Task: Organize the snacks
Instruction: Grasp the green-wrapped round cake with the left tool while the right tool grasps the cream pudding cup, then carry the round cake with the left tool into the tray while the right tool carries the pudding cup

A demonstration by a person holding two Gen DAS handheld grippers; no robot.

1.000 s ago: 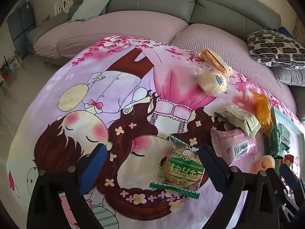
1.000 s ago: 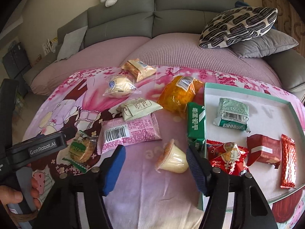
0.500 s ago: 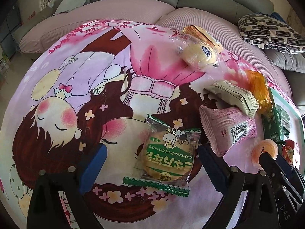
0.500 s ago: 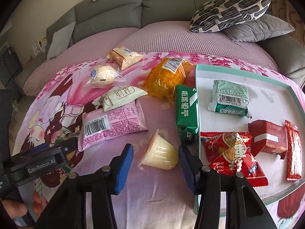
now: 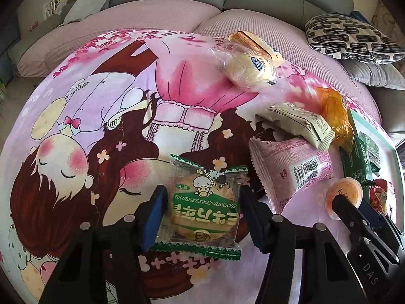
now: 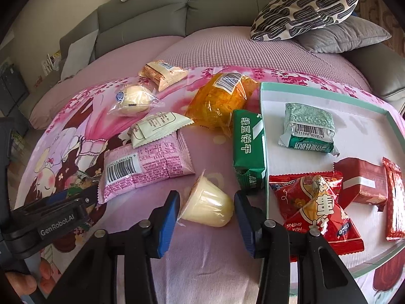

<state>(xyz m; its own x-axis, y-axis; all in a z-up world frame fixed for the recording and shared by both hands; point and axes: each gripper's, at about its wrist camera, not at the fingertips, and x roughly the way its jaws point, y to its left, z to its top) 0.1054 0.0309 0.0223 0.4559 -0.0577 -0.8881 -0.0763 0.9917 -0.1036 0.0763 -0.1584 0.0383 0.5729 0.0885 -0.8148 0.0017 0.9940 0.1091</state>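
Left wrist view: the left gripper points steeply down at a cartoon-printed pink blanket, its jaws closing around a green-trimmed biscuit packet that lies flat between them; the blue pads meet the clear wrapper edges on both sides, gripping the packet. To the right lie a pink barcode packet, a pale cream packet, a wrapped round bun and an orange bag. Right wrist view: the right gripper has its jaws closing at a narrow spread around a pudding cup tipped on its side on the blanket, rim towards the left pad; both pads stand just beside the cup, and contact cannot be confirmed. A green biscuit box lies against the outer left wall of a teal-rimmed tray. Inside the tray rest a green-and-silver packet, a red triangular bag, a dark red wrapped block and a red bar. A tan packet lies at the far edge of the blanket. A patterned cushion rests on a grey sofa behind. A hand grasping the left gripper's handle appears at lower left.
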